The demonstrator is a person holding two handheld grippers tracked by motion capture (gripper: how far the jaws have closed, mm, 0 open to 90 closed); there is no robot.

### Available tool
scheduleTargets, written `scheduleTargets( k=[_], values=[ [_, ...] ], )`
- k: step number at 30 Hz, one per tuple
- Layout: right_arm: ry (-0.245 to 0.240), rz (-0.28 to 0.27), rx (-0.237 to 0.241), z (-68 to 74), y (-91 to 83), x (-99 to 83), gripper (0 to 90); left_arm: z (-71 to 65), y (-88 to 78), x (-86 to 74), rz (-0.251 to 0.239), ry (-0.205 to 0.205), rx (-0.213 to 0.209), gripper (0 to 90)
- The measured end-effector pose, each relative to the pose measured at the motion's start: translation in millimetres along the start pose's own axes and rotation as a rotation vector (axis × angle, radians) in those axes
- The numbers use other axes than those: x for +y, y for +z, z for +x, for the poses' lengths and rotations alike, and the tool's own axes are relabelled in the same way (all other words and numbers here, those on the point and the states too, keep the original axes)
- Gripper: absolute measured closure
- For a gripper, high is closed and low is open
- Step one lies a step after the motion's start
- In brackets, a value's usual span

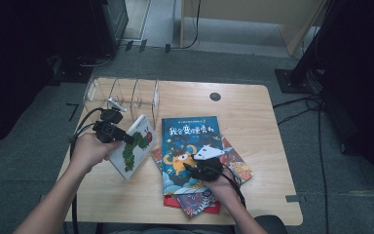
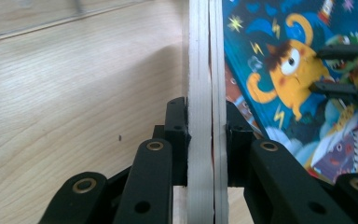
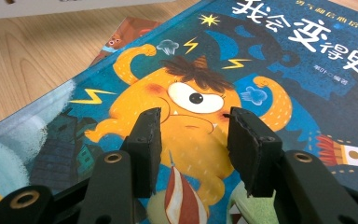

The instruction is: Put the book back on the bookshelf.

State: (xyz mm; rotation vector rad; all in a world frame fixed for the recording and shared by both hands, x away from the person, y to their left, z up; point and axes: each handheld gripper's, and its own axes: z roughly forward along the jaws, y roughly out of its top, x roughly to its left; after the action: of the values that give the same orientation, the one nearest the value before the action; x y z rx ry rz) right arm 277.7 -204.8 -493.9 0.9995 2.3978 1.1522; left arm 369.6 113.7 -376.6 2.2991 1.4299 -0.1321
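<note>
Nearest the person, at the table's (image 1: 272,195) front edge, a red-edged book (image 1: 195,202) lies at the bottom of a stack, partly under the blue monster book (image 1: 187,134), which serves as the landmark. Just over that blue book's near half hovers the right gripper (image 1: 197,163), its jaws standing apart with nothing between them — in the right gripper view (image 3: 193,140) the pads frame the orange one-eyed monster on the cover without pressing on it. Another colourful book (image 1: 236,163) sticks out from beneath the blue book on its right side.

Left of the blue book, close beside its left edge, the left gripper (image 1: 126,138) clamps the white caterpillar book (image 1: 135,146), which is lifted off the table and tilted. In the left gripper view the jaws (image 2: 207,135) are closed on the book's white page edges (image 2: 200,93), with the blue book showing beyond on the right.

Farther back, beyond the blue book's far-left corner, a clear acrylic book rack (image 1: 121,95) stands on the table — its dividers upright.
</note>
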Motion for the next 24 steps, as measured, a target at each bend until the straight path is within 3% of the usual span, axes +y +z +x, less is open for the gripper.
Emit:
scheduleTargets(
  k=[5, 11, 24],
  values=[
    [0.003, 0.0, 0.0, -0.5, 0.0, 0.0, 55.4, 7.1, 3.8, 8.3, -0.004, -0.049, 0.035, 77.4],
    [0.005, -0.001, 0.0, -0.5, 0.1, -0.1, 55.8, 10.4, 5.3, 21.5, -0.034, -0.096, 0.039, 77.4],
    [0.002, -0.001, 0.0, -0.8, 0.3, 0.0, 56.0, 11.3, 5.8, 53.2, -0.057, -0.142, 0.097, 77.4]
  ],
)
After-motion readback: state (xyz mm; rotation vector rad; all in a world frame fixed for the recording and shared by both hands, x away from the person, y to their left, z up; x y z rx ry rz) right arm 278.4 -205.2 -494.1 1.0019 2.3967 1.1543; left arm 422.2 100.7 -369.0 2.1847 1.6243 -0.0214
